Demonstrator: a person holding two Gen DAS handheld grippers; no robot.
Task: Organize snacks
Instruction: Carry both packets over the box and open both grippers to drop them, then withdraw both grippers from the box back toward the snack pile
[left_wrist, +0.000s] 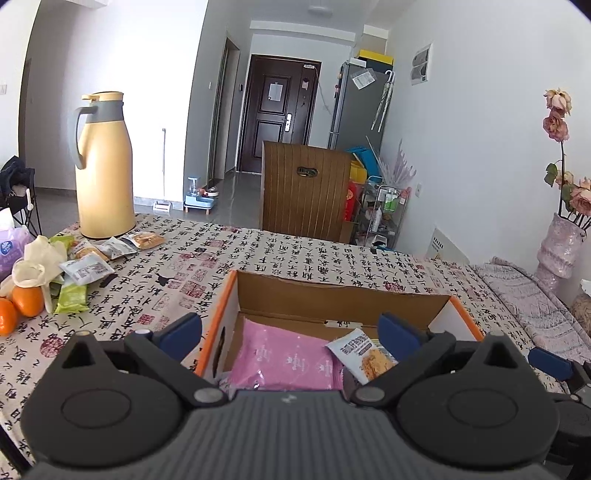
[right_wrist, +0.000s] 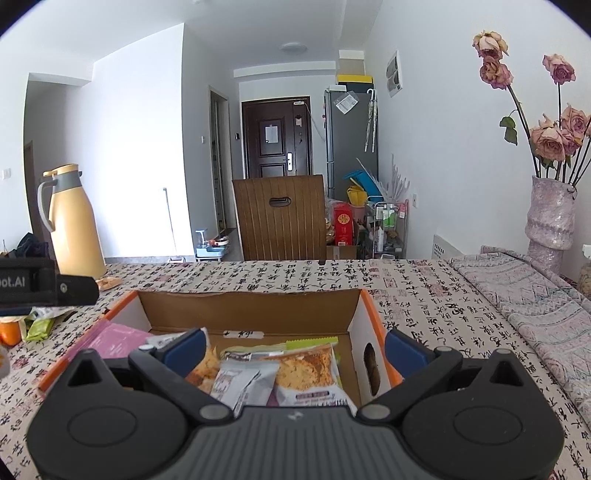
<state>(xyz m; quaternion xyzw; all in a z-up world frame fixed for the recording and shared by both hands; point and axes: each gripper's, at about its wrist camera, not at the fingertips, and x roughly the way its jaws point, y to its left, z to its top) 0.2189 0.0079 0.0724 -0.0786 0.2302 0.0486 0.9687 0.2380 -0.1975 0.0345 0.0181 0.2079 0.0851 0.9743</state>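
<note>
Box (right_wrist: 354, 325) is sitting on the desk (right_wrist: 424, 295) directly before me. Snack packets (right_wrist: 295, 369) are lying inside it, toward its right end; a flat pouch (left_wrist: 280, 358) is lying toward its left end. My left gripper (left_wrist: 291, 332) is hovering over the pouch, my right gripper (right_wrist: 295, 350) over the packets. Left of the box, loose packets (left_wrist: 88, 269) and oranges (left_wrist: 26, 301) are lying near a flask (left_wrist: 105, 166). A chair (right_wrist: 280, 218) is standing behind the desk. A vase (right_wrist: 550, 221) is standing far right.

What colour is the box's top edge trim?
Orange, on the cardboard box; clearest in the right wrist view.
</note>
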